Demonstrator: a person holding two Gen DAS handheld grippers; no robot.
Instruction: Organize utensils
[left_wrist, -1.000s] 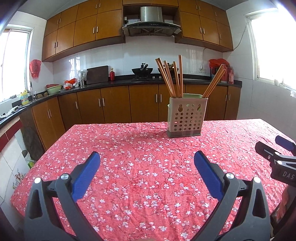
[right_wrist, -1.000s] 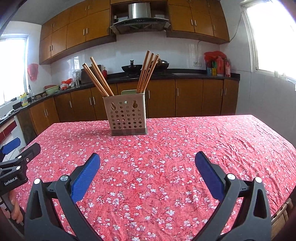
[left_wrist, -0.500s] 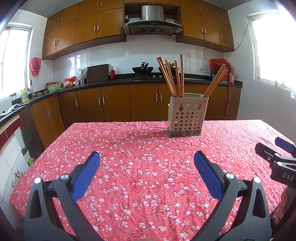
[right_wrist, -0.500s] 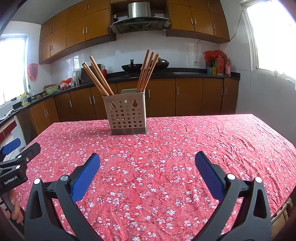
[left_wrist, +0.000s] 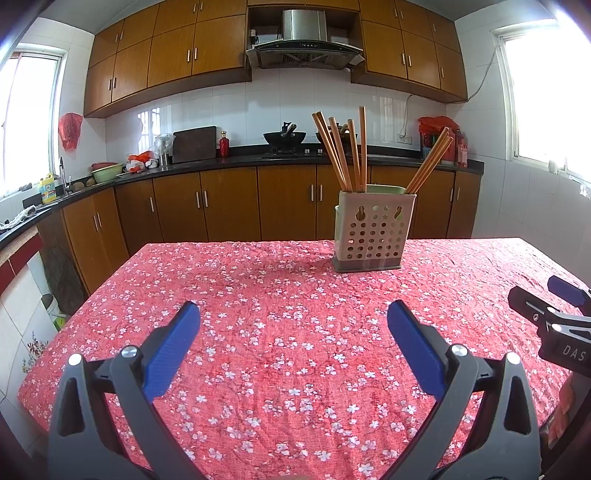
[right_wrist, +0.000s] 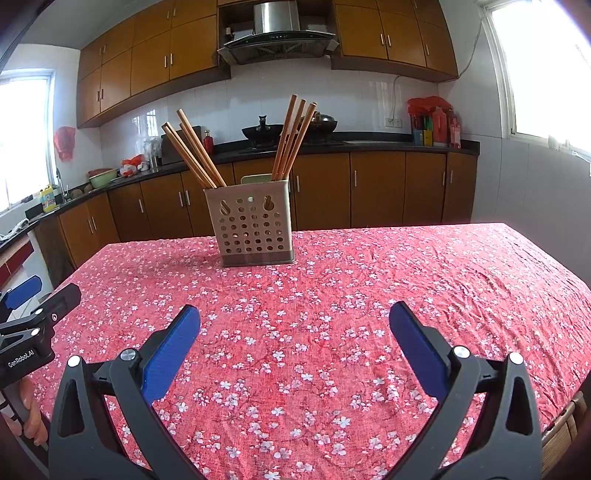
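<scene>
Utensil holder: a beige perforated utensil holder (left_wrist: 373, 230) stands upright on the far part of the table, at about 12 to 1 o'clock from the left gripper and about 11 to 12 o'clock from the right one, well apart from both.
Chopsticks: wooden chopsticks (left_wrist: 345, 155) stand in the holder in two bunches, one at each end, each bunch leaning outward. In the right wrist view the left bunch (right_wrist: 194, 149) tilts toward 11 o'clock and the other toward 1 o'clock.
Green item: a pale green edge shows just behind the holder's rim – what it is cannot be told.
Left gripper: the left gripper (left_wrist: 293, 343) hovers over the near part of the cloth, its blue-padded fingers (left_wrist: 171, 349) spread wide with nothing between them.
Right gripper: the right gripper (right_wrist: 295, 345) is likewise spread wide and holds nothing; from the left wrist view its tip (left_wrist: 554, 314) shows at 3 o'clock, beside the left one.
Tablecloth: a red tablecloth (right_wrist: 424, 280) with small white blossoms covers the table, wrinkled – only the holder stands on it.
Kitchen behind: brown cabinets (left_wrist: 229, 201) run under a dark counter, with a wok (left_wrist: 284, 136) on the hob below a steel range hood (left_wrist: 304, 44).
</scene>
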